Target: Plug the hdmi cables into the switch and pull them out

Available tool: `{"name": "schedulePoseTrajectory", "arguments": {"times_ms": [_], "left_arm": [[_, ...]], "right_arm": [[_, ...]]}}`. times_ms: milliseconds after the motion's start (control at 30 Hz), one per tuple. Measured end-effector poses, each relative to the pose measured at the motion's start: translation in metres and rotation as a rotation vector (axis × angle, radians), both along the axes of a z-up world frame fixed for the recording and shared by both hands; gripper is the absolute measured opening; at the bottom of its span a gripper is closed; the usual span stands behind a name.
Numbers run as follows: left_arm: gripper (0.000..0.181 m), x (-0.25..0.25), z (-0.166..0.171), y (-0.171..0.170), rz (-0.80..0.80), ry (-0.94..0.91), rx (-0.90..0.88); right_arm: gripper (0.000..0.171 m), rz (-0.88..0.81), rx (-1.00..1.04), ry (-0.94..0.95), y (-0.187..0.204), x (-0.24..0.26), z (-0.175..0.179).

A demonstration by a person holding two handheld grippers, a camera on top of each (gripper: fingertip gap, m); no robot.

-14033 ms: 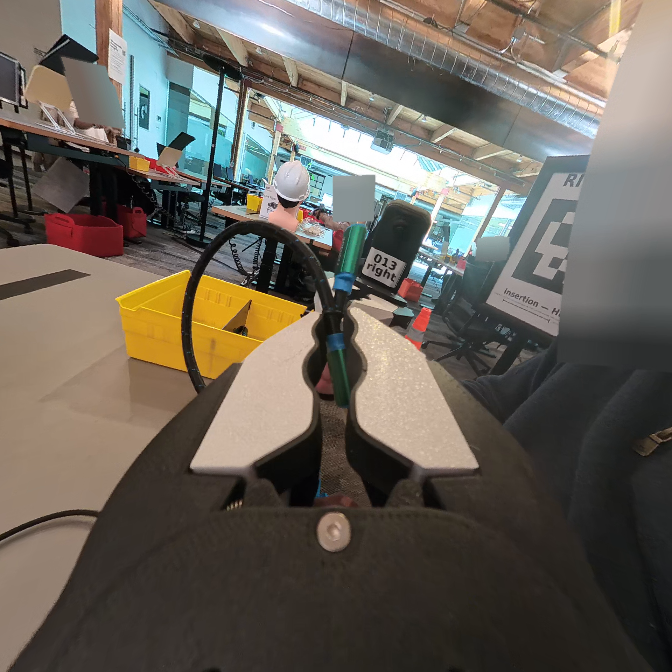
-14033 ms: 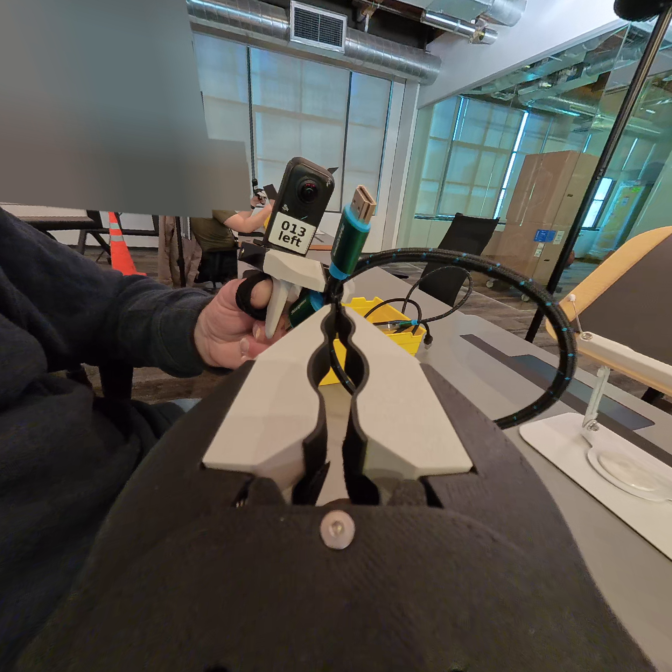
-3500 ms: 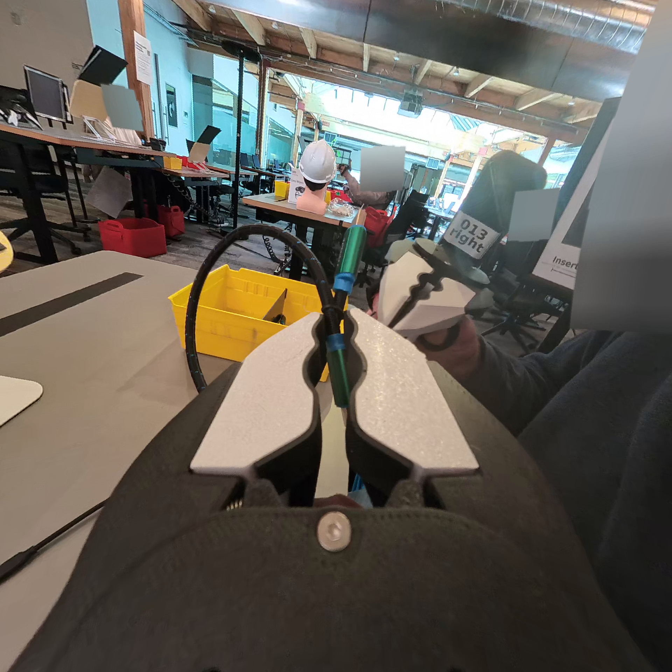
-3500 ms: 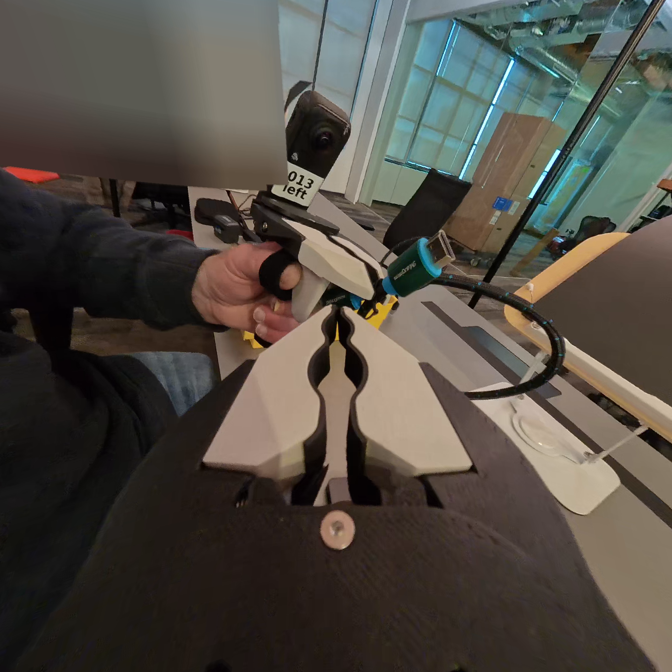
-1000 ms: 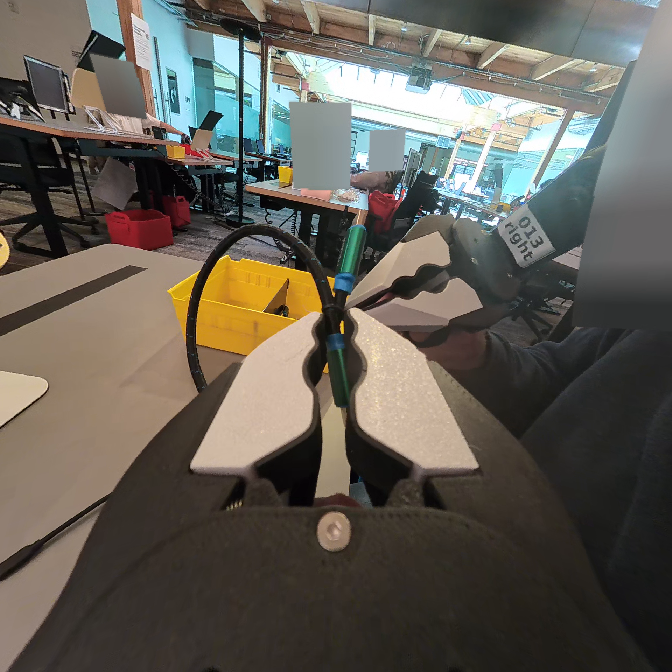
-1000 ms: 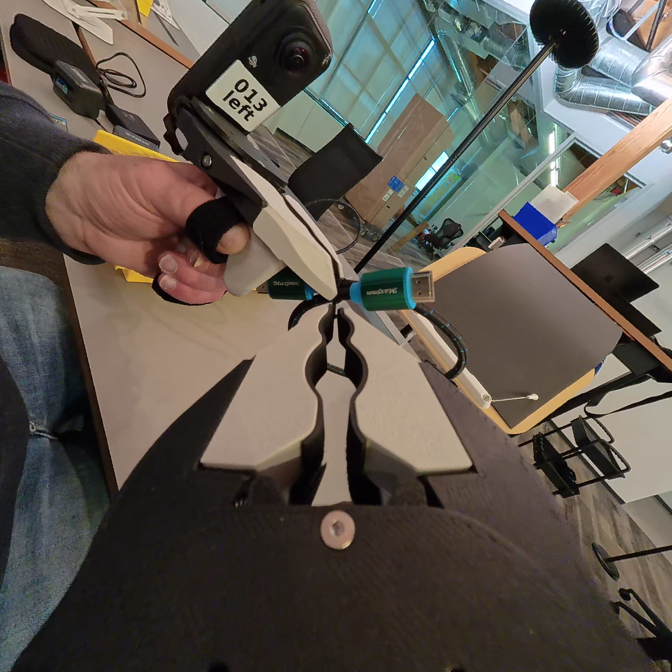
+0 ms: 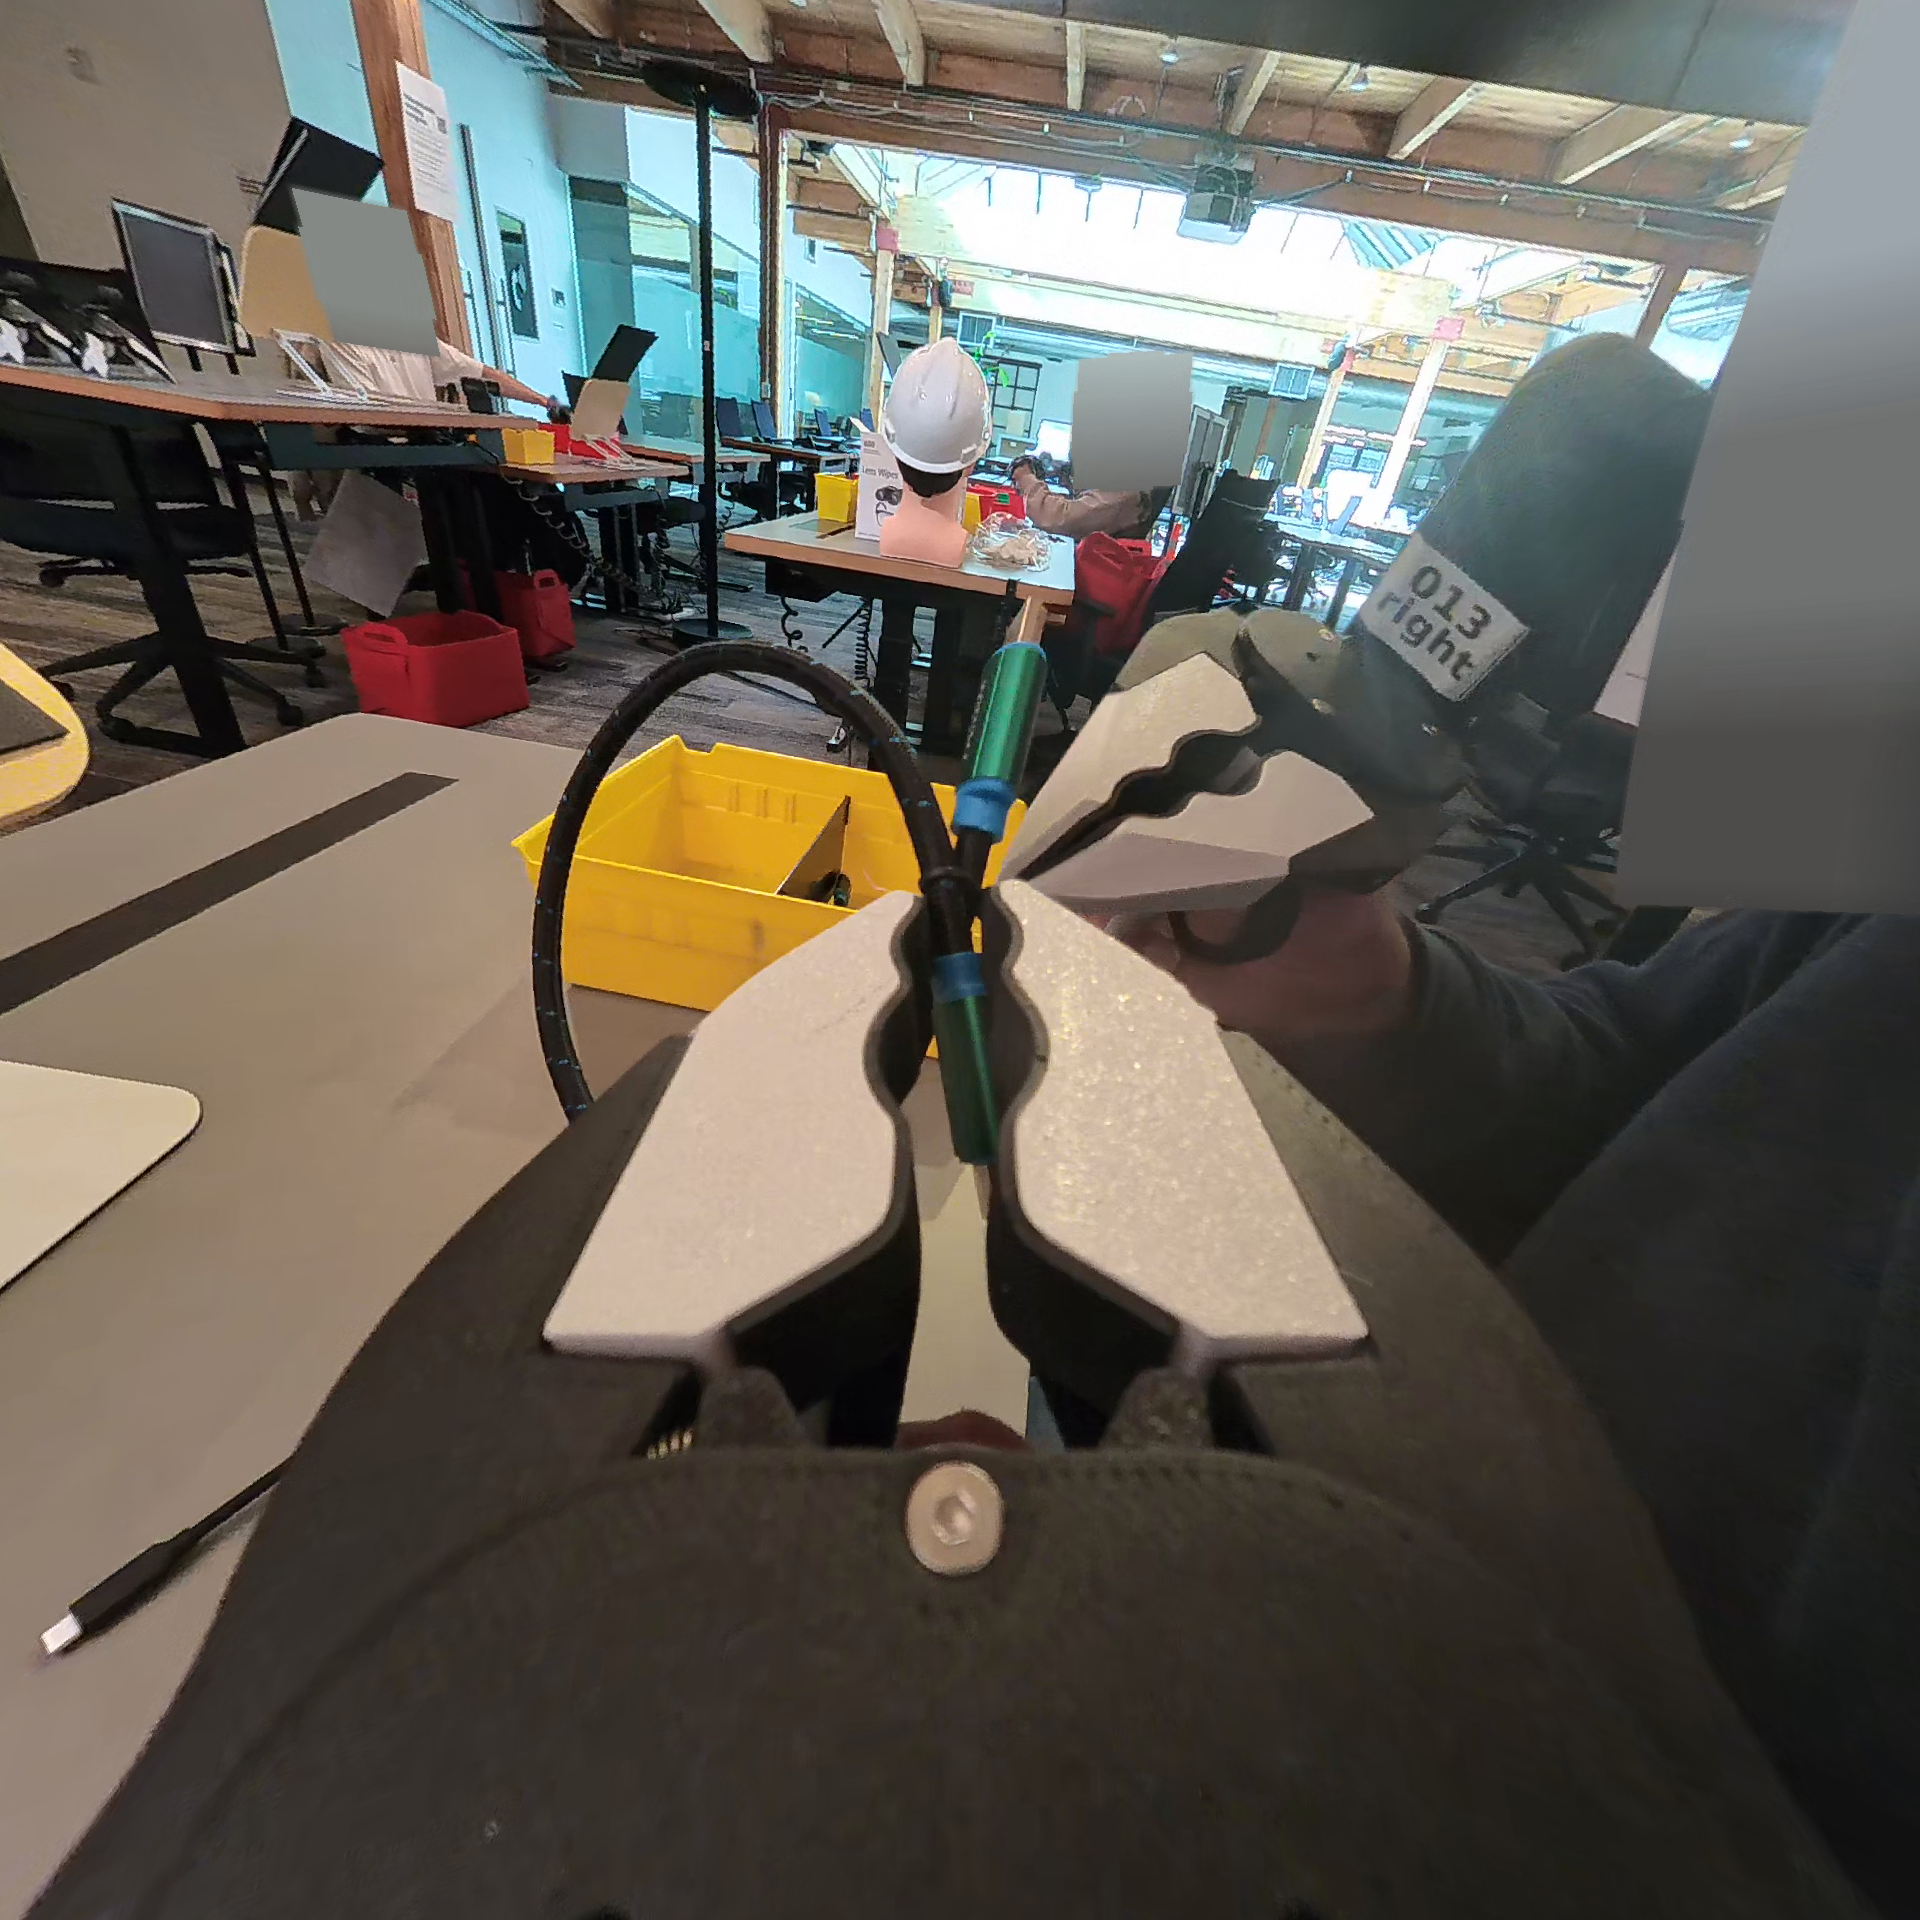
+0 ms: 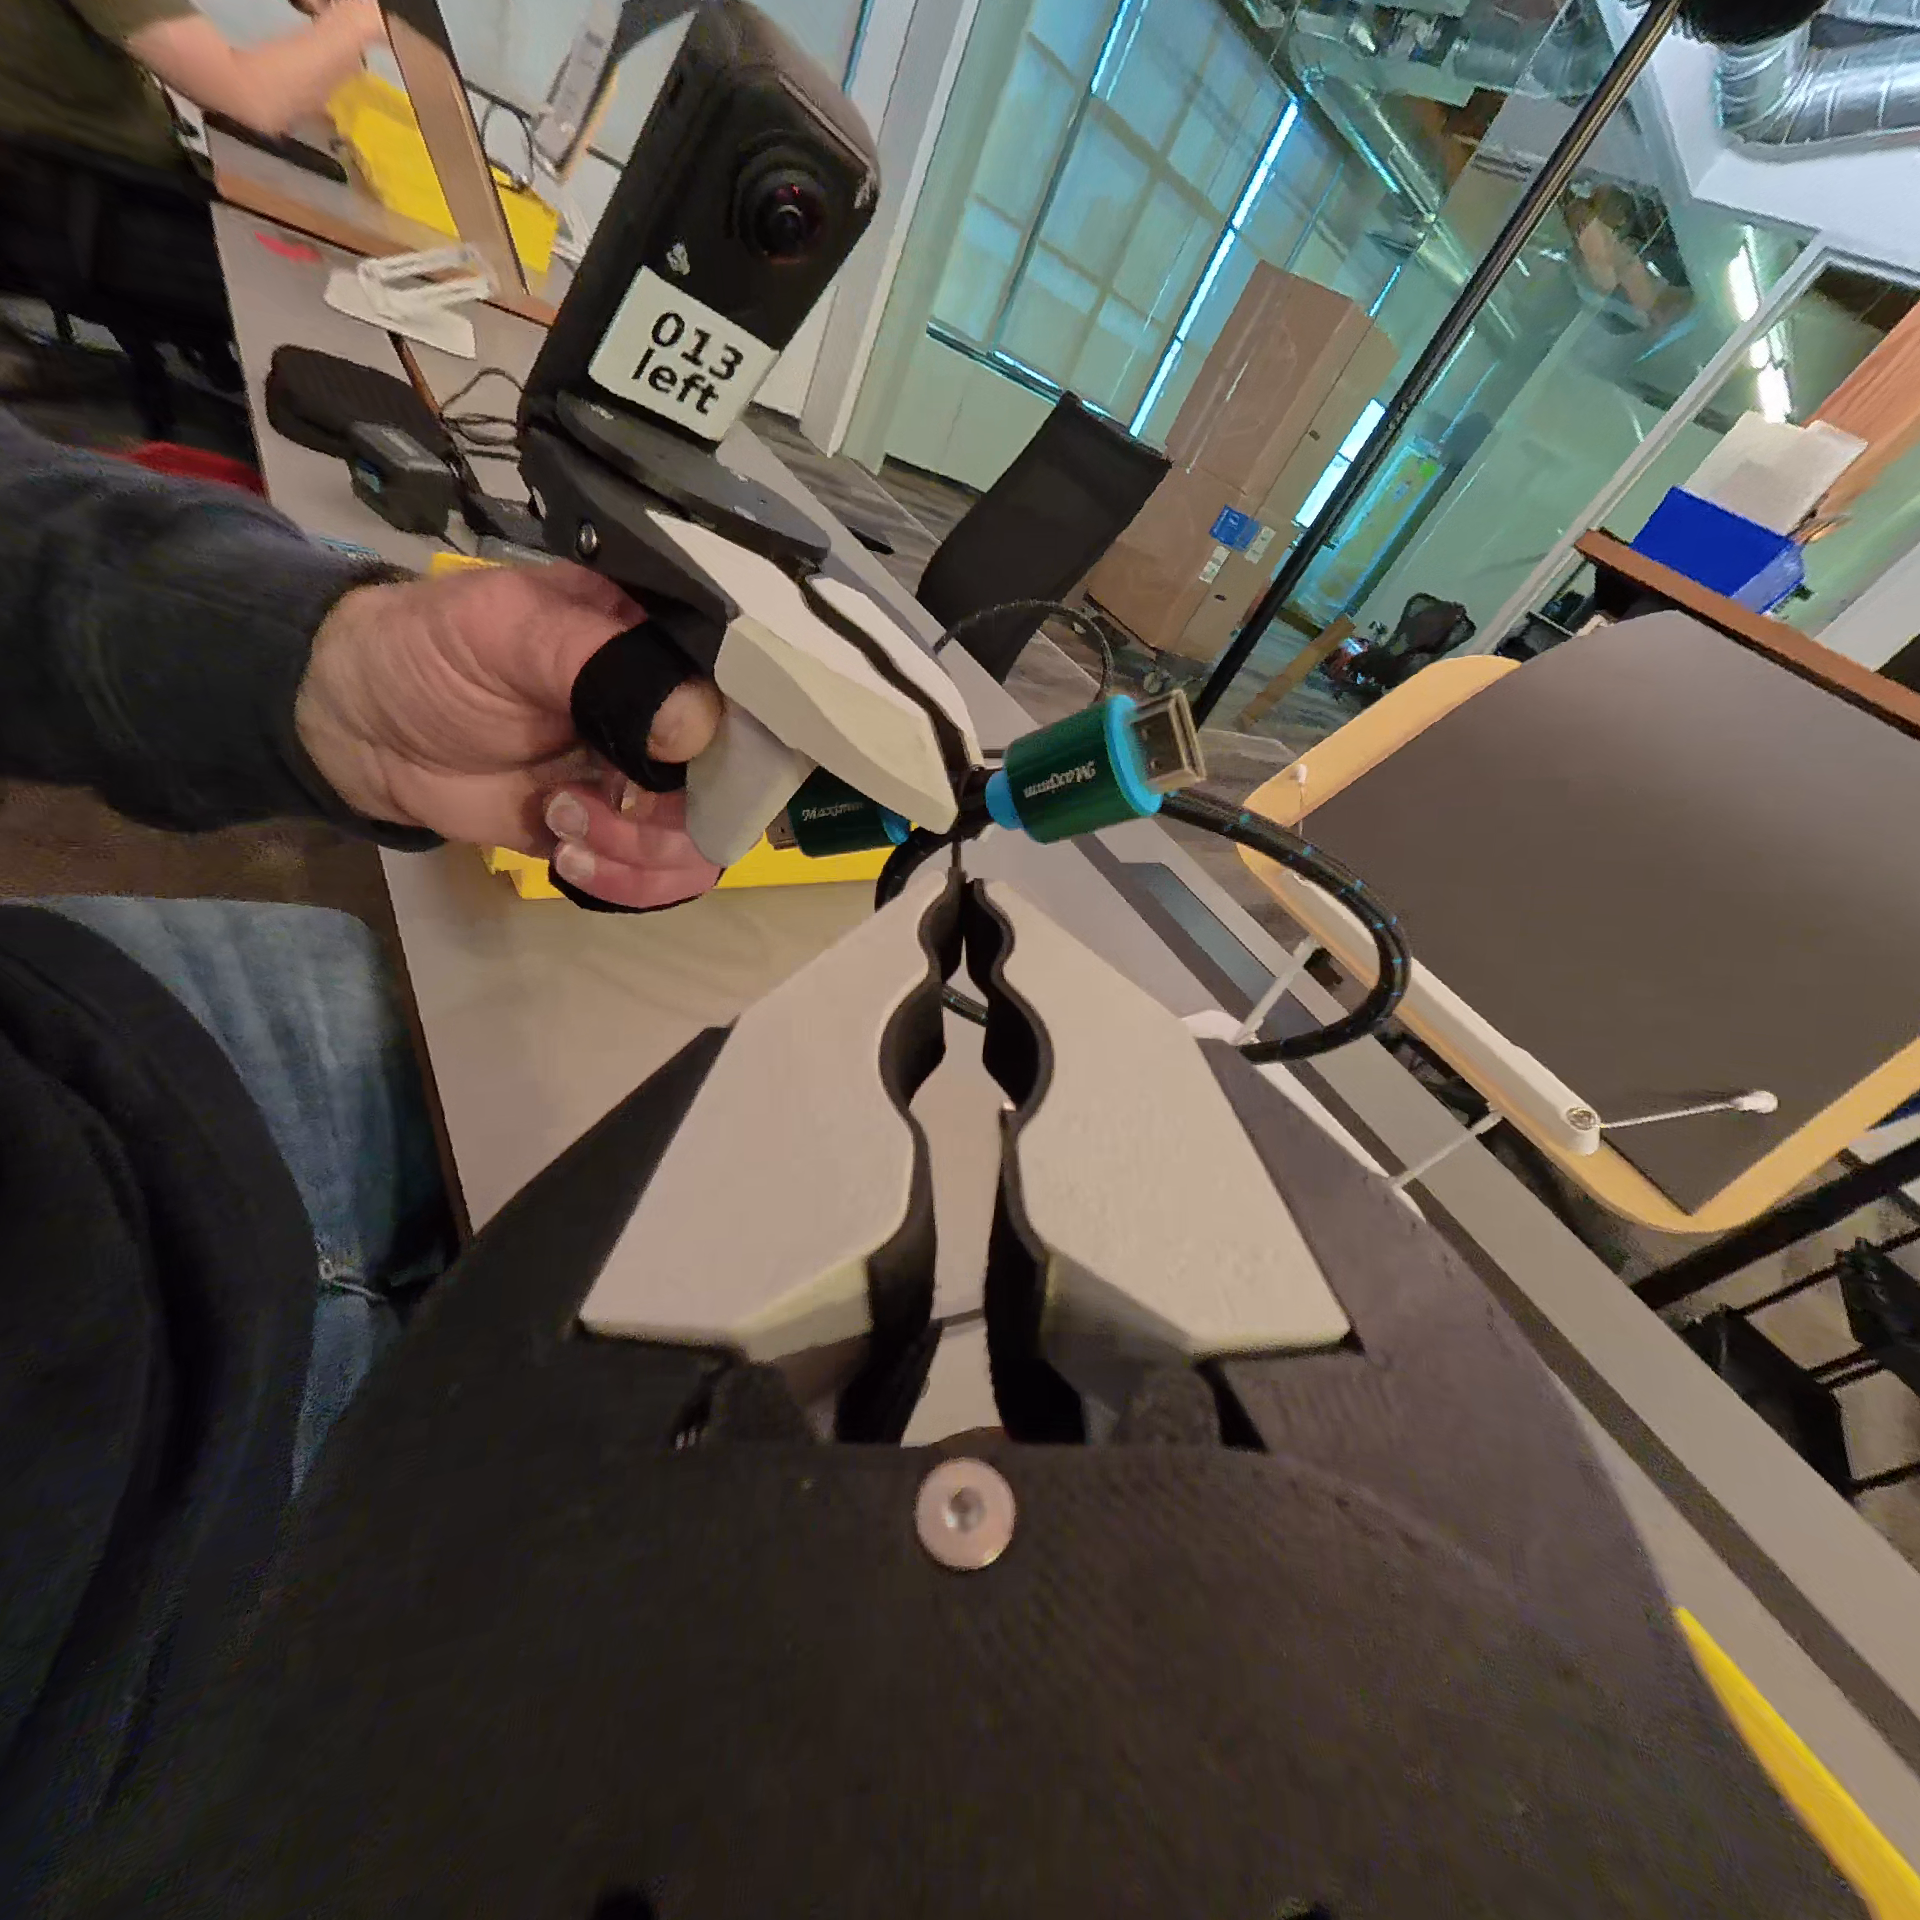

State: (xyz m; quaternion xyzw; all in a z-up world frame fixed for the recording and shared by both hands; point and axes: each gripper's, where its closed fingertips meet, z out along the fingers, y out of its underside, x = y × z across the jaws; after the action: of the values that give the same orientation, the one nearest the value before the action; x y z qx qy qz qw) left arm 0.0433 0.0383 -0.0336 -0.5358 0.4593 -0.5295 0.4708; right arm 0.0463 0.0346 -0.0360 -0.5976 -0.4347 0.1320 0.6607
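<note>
looped hdmi cable [image 7: 582, 894] and yellow bin [image 7: 665, 873] block forward; grey table [image 7: 312, 987] leftward open.

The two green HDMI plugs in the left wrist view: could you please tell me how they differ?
The near plug lies between the left claw's fingers, tip toward the camera; the far plug stands free beyond them, tip up and away. The near plug is partly covered; the far plug is in plain sight. Both have green bodies and blue collars, joined by a looped black braided cable.

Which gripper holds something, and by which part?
The left gripper holds the HDMI cable where cord meets green plug. The right gripper holds nothing.
</note>
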Motion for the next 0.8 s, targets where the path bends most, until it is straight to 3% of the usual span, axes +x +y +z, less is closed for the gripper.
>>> {"name": "schedulePoseTrajectory", "arguments": {"times_ms": [133,200,333,567,800], "left_arm": [[0.008,0.0007,-0.0007,-0.0003,0.001,0.002,0.002],[0.008,0.0012,-0.0008,-0.0011,0.002,0.007,0.011],[0.008,0.0017,-0.0002,-0.003,0.003,0.015,0.028],[0.008,0.0021,-0.0016,-0.0033,0.004,0.019,0.032],[0.008,0.0011,0.0008,-0.0046,0.013,0.023,0.087]], "right_arm": [[0.0,0.01,0.017,-0.003,-0.0007,-0.0022,0.002],[0.009,-0.005,0.013,-0.033,0.0024,-0.0034,-0.0027],[0.001,-0.023,0.036,-0.054,0.0031,-0.0039,-0.0019],[0.0,-0.028,0.032,-0.078,0.0025,-0.0039,-0.0039],[0.0,0.09,-0.121,0.14,0.0008,-0.0035,0.0011]]}}
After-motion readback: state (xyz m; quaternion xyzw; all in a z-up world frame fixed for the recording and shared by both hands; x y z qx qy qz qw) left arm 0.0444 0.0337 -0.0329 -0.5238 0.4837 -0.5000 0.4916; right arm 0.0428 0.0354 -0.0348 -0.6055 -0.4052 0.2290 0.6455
